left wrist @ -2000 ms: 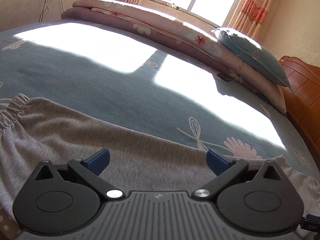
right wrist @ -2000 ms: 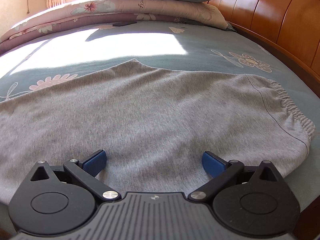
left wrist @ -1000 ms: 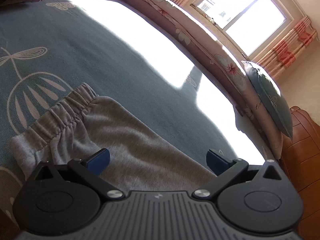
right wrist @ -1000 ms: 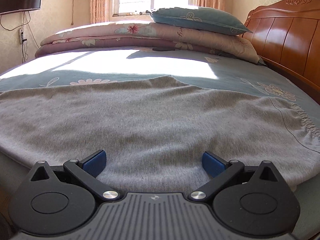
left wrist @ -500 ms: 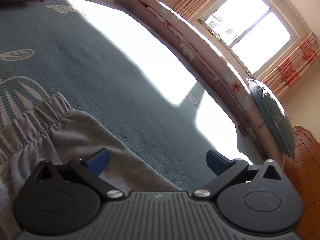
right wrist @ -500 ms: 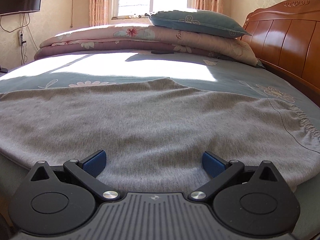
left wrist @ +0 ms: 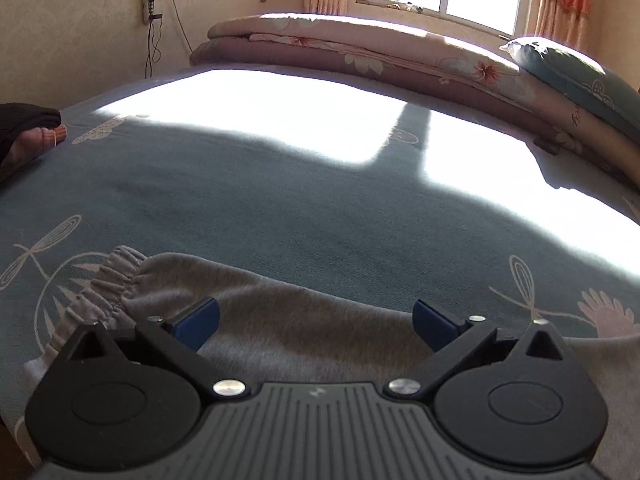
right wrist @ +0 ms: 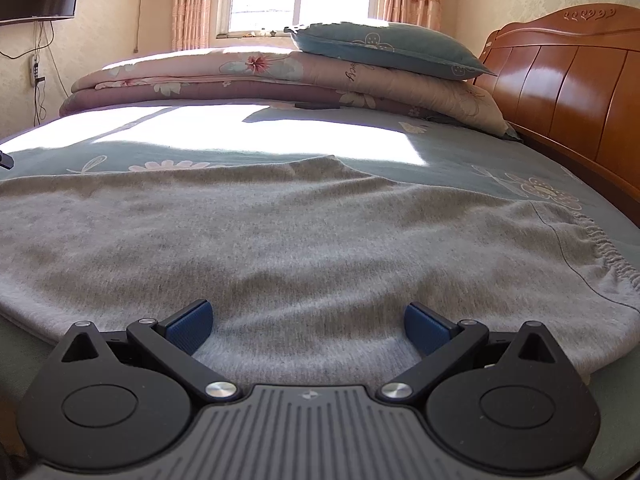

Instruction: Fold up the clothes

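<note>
Open bedsheet (left wrist: 320,216) lying free ahead; folded quilts (right wrist: 280,80) w/ pillow (right wrist: 384,50) blocking far edge, headboard (right wrist: 568,80) walling right side.

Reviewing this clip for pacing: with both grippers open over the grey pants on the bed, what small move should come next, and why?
Probably lower the left gripper and close it on the grey pants beside the elastic cuff. Both it and the right gripper are open and empty, and the fabric lies flat, unfolded.

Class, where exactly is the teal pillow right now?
In the right wrist view, the teal pillow lies atop the folded pink quilt, beside the wooden headboard.
</note>
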A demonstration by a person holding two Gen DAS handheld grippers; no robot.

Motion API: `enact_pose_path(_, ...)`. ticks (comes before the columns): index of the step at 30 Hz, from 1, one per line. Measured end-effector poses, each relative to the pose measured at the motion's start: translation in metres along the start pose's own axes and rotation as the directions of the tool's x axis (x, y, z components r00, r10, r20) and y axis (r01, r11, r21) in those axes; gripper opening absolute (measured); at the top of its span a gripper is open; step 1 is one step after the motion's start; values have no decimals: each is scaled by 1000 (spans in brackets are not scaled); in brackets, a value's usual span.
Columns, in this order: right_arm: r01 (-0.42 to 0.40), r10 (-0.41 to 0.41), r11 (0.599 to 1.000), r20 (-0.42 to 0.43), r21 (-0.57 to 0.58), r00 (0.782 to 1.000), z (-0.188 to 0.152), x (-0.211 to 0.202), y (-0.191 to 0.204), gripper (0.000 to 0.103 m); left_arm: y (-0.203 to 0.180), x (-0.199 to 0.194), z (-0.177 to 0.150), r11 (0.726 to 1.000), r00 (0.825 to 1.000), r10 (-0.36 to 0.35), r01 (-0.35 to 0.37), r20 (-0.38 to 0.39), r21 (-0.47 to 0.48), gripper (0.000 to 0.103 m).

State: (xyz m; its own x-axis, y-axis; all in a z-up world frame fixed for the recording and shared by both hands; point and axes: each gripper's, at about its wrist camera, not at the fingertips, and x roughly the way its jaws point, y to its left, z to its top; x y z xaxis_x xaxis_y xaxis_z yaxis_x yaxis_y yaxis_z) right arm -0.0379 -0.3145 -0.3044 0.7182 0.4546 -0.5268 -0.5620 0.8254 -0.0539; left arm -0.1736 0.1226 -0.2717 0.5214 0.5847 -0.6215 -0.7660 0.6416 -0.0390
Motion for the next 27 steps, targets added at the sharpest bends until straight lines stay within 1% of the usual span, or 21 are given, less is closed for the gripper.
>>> enact_pose_path(1, 0, 0, 1000, -1, 6, 1000, 0, 0, -1, 103, -6, -7, -1, 999, 999, -26, 25, 22, 35, 102)
enact_pose_path(2, 1, -1, 1000, -2, 8, 1000, 1, 1, 0, 103, -11, -14, -4, 996, 996, -83, 82, 29, 42, 102)
enact_pose_path(3, 3, -3, 1000, -3, 8, 1000, 1, 0, 0, 103, -15, -21, -6, 989, 989, -142, 140, 36, 49, 102)
enact_pose_path(4, 5, -5, 1000, -4, 7, 1000, 1, 1, 0, 103, -20, -27, -8, 979, 979, -200, 198, 42, 55, 102)
enact_pose_path(6, 5, -5, 1000, -6, 7, 1000, 1, 1, 1, 103, -33, -35, -14, 957, 959, -284, 283, 11, 66, 102)
enact_pose_path(7, 4, -4, 1000, -7, 6, 1000, 1, 1, 0, 103, -40, -39, -17, 943, 946, -324, 324, -6, 70, 102)
enact_pose_path(9, -2, 2, 1000, -7, 4, 1000, 1, 1, -1, 103, -58, -51, -26, 923, 930, -366, 367, -36, 114, 102)
enact_pose_path(10, -5, 5, 1000, -8, 4, 1000, 1, 0, -1, 103, -65, -59, -32, 914, 925, -378, 378, -34, 149, 102)
enact_pose_path(13, -10, 10, 1000, -9, 7, 1000, 1, 0, -3, 103, -85, -77, -47, 891, 919, -393, 382, -5, 246, 102)
enact_pose_path(15, -13, 13, 1000, -9, 6, 1000, 1, 0, -3, 103, -94, -79, -57, 885, 922, -387, 379, -24, 270, 102)
enact_pose_path(16, -15, 15, 1000, -9, 6, 1000, 1, 0, -3, 103, -94, -78, -61, 886, 922, -385, 381, -38, 265, 102)
enact_pose_path(19, -26, 26, 1000, -6, 9, 1000, 0, 0, -5, 103, -88, -74, -74, 899, 926, -370, 377, -73, 221, 102)
enact_pose_path(21, -34, 34, 999, -4, 13, 999, 0, -1, -6, 103, -77, -66, -83, 918, 930, -349, 364, -118, 154, 102)
enact_pose_path(22, -39, 39, 999, -3, 16, 999, 0, -1, -6, 103, -72, -63, -84, 924, 931, -343, 358, -121, 132, 102)
enact_pose_path(23, -43, 43, 999, -3, 18, 999, 0, -1, -7, 103, -65, -67, -88, 928, 935, -342, 351, -90, 125, 102)
enact_pose_path(24, -46, 46, 999, -2, 22, 999, 0, -1, -8, 103, -61, -67, -88, 937, 943, -319, 328, -92, 117, 102)
enact_pose_path(25, -50, 50, 998, -1, 26, 999, 0, -2, -9, 103, -55, -69, -88, 942, 946, -312, 320, -90, 100, 102)
enact_pose_path(26, -53, 53, 998, -1, 31, 999, 0, -2, -9, 103, -49, -70, -88, 946, 948, -306, 313, -87, 82, 102)
enact_pose_path(27, -57, 57, 998, 0, 35, 998, 1, -2, -10, 103, -41, -71, -88, 945, 944, -320, 324, -77, 45, 102)
